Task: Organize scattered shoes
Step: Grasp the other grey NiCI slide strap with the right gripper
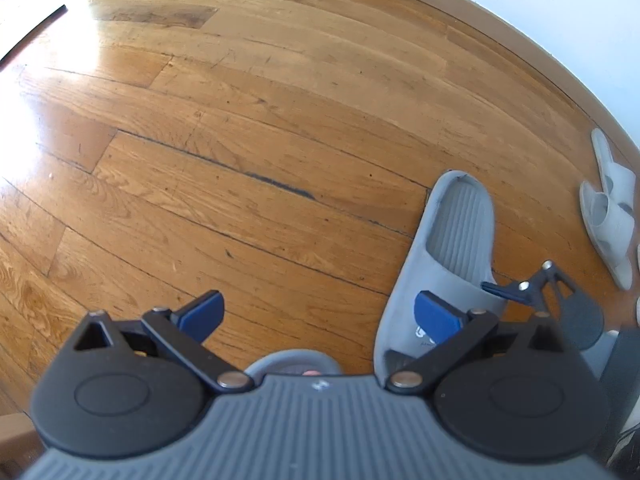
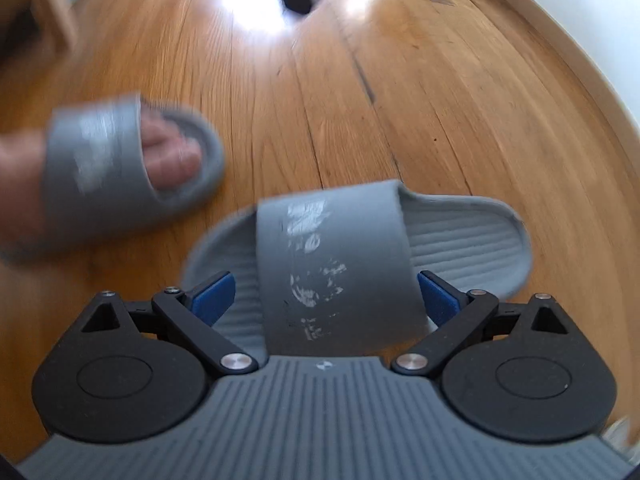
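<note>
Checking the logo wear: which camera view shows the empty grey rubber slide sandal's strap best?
The right wrist view: the grey rubber slide sandal's strap fills it. The left wrist view shows the strap partly hidden behind gripper parts.

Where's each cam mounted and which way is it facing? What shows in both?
Left wrist: on the left tongs, aimed steeply down at the floor; its open jaws show, and part of the right tongs at the grey slide; white slides lie by the wall.
Right wrist: on the right tongs, aimed down at the slide's strap, jaws either side; a foot in a matching slide shows at left.
Shared: the grey slide, floor, wall.
</note>
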### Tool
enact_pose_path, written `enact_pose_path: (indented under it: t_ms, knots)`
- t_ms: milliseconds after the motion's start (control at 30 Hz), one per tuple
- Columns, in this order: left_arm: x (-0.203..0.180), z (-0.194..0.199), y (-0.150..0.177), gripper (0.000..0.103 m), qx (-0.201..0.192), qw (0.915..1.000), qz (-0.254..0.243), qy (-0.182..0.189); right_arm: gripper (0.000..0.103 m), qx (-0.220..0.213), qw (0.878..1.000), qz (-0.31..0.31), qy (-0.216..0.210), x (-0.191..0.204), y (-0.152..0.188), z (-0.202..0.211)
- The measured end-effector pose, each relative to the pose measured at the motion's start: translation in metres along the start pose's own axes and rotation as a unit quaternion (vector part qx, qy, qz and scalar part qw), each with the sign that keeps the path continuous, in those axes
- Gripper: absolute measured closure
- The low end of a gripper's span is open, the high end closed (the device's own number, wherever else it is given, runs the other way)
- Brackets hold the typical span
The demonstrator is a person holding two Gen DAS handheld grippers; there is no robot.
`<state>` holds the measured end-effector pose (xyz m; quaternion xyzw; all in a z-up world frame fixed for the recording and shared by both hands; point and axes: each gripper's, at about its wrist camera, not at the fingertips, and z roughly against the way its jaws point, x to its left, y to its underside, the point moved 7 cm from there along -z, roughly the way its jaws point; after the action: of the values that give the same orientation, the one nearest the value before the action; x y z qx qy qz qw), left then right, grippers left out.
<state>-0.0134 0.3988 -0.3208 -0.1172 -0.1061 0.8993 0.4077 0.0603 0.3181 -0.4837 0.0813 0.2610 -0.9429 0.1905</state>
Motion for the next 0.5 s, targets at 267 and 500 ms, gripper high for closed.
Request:
enact_pose_path:
  t_ms: [267,500]
  knots:
    - [-0.007,-0.011,0.007,0.0,0.006,1.0,0.004,-0.005,0.021,-0.034,0.995,0.088,0.013,0.043,0.008,0.029]
    - [-0.025,-0.016,0.01,0.0,0.012,0.9995,-0.03,-0.007,0.01,-0.033,0.998,0.037,0.025,0.033,0.012,0.037]
